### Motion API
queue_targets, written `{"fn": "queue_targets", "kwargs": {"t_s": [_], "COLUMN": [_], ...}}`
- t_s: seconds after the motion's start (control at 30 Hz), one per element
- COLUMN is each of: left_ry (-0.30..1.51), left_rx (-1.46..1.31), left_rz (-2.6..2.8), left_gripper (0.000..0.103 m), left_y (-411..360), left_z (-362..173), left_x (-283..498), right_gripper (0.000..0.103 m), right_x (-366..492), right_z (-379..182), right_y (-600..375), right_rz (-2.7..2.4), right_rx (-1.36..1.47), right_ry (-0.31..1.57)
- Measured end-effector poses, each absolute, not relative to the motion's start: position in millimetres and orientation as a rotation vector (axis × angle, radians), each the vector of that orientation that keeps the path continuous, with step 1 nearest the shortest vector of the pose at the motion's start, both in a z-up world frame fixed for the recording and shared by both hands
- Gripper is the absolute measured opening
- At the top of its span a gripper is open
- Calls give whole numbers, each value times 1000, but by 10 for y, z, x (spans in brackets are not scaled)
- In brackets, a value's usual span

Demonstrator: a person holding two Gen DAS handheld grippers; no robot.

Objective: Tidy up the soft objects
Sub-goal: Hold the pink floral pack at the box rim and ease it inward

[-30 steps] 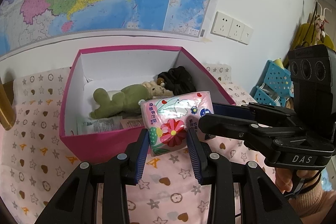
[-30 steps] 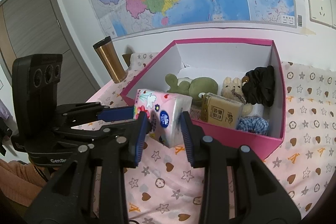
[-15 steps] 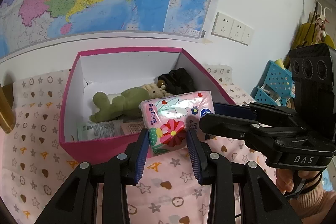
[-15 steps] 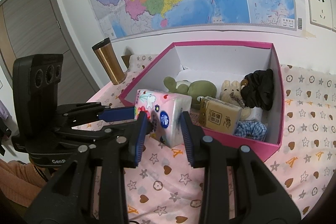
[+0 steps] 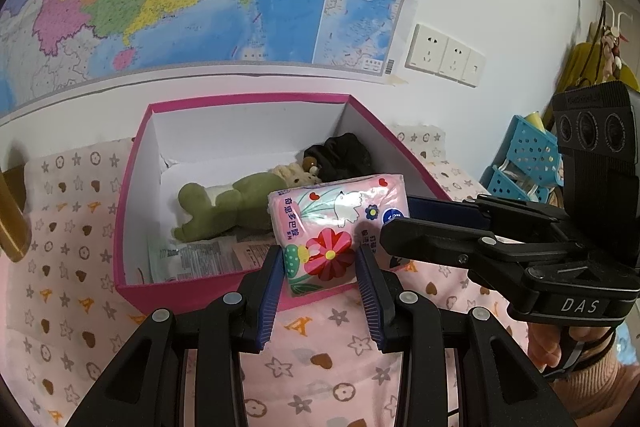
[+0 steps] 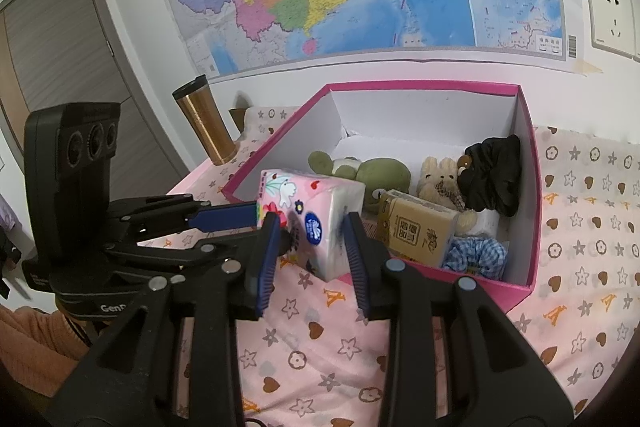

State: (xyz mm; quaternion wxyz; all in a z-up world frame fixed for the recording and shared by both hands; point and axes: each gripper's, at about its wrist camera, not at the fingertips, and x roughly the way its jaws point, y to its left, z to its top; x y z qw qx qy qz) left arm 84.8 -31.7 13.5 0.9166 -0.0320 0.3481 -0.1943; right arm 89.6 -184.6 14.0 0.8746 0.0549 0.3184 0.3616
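Both grippers are clamped on the tissue pack (image 5: 336,227), the left gripper (image 5: 320,267) on one end and the right gripper (image 6: 310,239) on the other, so the squashy pack stays level. It hangs over the box (image 5: 132,187) front rim, frog (image 5: 236,203) at ten o'clock, probably about to go in.

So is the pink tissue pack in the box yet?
Not yet: the pink floral tissue pack hangs gripped by both tongs before the magenta cardboard box's near wall.

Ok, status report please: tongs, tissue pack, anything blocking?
Left tongs and right tongs both shut on tissue pack. Pack held above box front wall. Nothing blocking.
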Motion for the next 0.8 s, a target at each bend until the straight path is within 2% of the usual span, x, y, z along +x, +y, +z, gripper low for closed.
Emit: {"fn": "queue_targets", "kwargs": {"t_s": [0.8], "left_ry": [706], "left_rx": [-60], "left_rz": [-395], "left_gripper": [36], "left_y": [-322], "left_z": [136], "left_x": [914], "right_gripper": [36], "right_x": [982], "right_z": [163], "right_y": [-1855], "right_rz": [751], "right_rx": [118], "right_ry": [661]}}
